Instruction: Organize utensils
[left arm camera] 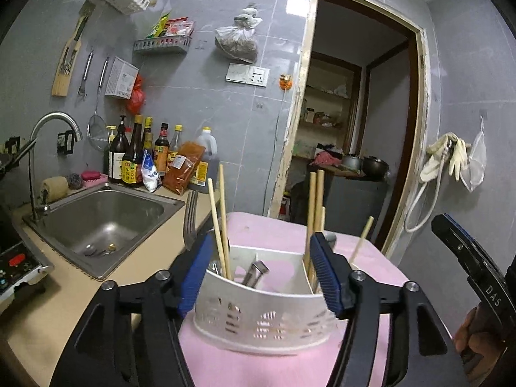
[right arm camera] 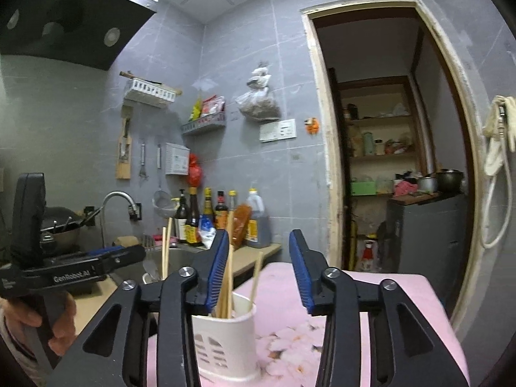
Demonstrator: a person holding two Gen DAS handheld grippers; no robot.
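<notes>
White plastic utensil caddy (left arm camera: 258, 309) sits on pink-clothed bench (left arm camera: 267, 232), dead ahead of left hand-held gripper (left arm camera: 258, 274), jaws wide, empty, straddling it. Chopsticks (left arm camera: 221, 222) upright inside. Right hand-held gripper (right arm camera: 258, 271) part-open, empty, offset beyond caddy's right end; left nearer.

Open right tool (right arm camera: 259, 271) above white holder (right arm camera: 225, 338), seemingly apart.

dim cool indoor light, sharp focus, fisheye bending, dark vignetted corners

White utensil caddy (left arm camera: 258, 309) on pink-covered table (left arm camera: 267, 367)
</notes>
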